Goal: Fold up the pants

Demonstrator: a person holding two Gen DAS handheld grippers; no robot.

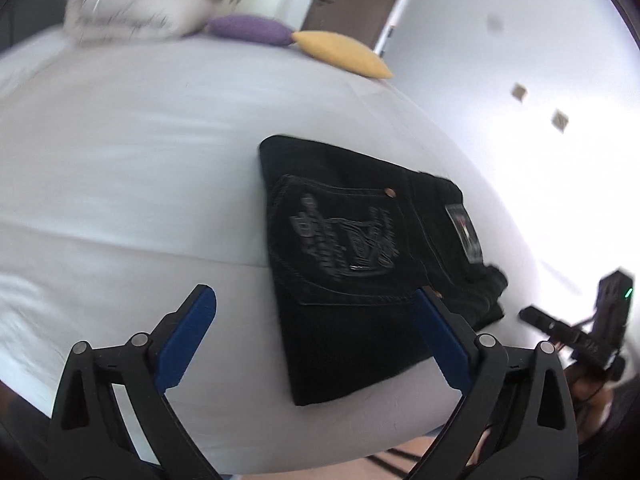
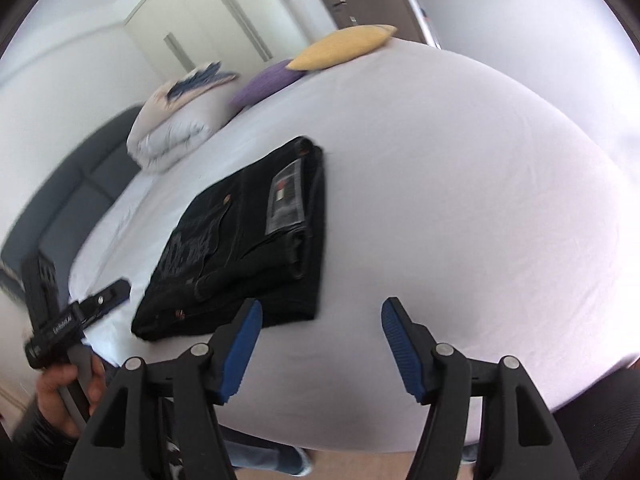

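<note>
- Black pants (image 1: 360, 256) lying as a compact folded stack on the white bed (image 1: 140, 168), near the edge closest to the person, back pocket and waistband label facing up.
- Left tongs (image 1: 316, 300) spread wide and empty, hanging over the near end of the stack; no cloth between the blue pads (image 1: 190, 332).
- Right tongs (image 2: 320, 316) likewise parted and grasping nothing, held just off the stack's near corner, over bare sheet.
- Judged from the tidy shape: folding looks close to done, with only tidying or a last check left.
- To finish well: look along the side by the label, where layers seem a little uneven in the right wrist view (image 2: 298, 248); nudge that edge flush rather than lift the whole stack.
- If one more fold is wanted: pinch through all layers at two corners of one end, both tongs level, then carry the end over in one smooth move so inner layers do not slide.
- Keep clear of the white sheet when closing, or it will bunch up with the denim.
- Stiff, thick fabric likely to spring open: press flat after any fold.
- Folded duvet (image 2: 176, 128), purple cushion (image 2: 268, 80) and yellow cushion (image 2: 344, 46) well apart at the far end, no obstacle.
</note>
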